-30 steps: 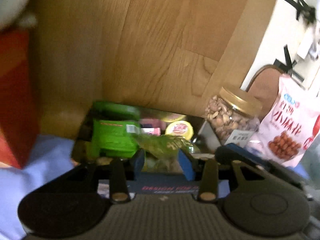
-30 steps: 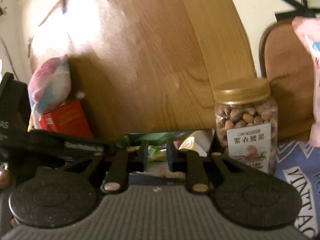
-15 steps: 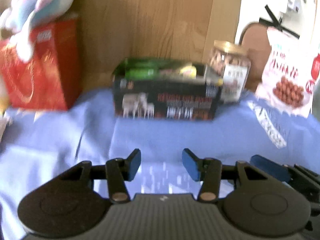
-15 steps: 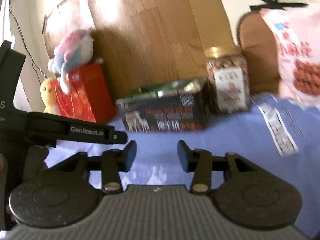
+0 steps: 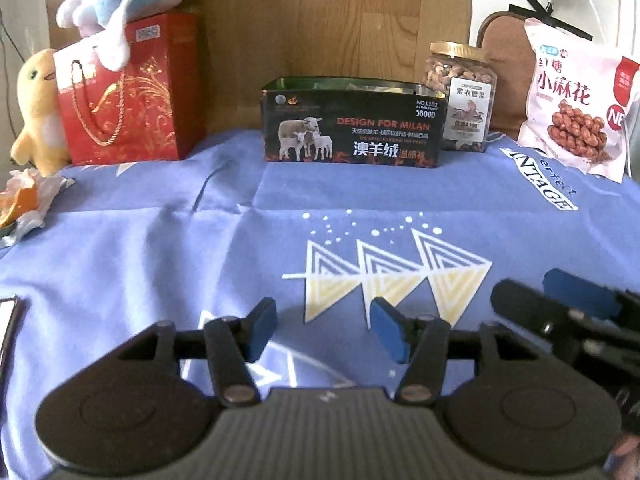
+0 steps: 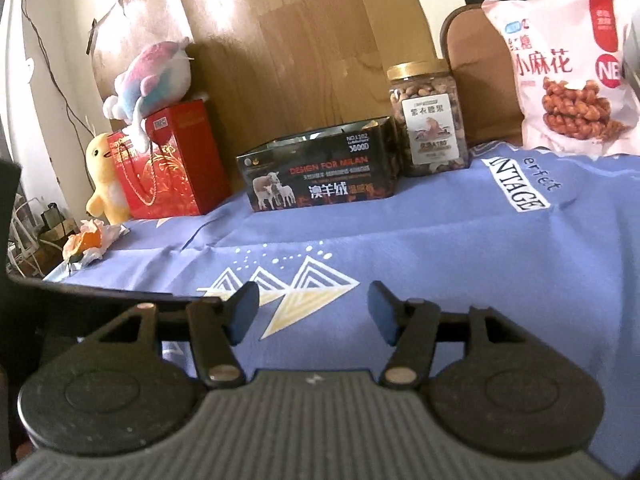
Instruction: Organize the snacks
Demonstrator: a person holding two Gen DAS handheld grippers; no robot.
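Snacks now sit inside the black box [image 5: 352, 128] at the back of the worktop [image 5: 160, 248], beside the nut jar [image 5: 462, 98]. A second ago my left hand-held gripper [image 5: 323, 330] pinched a green packet over that box; now I've pulled both back, right hand-held gripper [image 6: 312, 312] too, jaws spread and empty. I judge the drop done; the pink bag [image 6: 568, 76] may be next.

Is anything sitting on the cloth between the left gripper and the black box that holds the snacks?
Nothing visible. The left gripper is open and empty, and only bare blue cloth lies between it and the black box. The nut jar stands to the box's right, the red gift bag to its left, both off that line.
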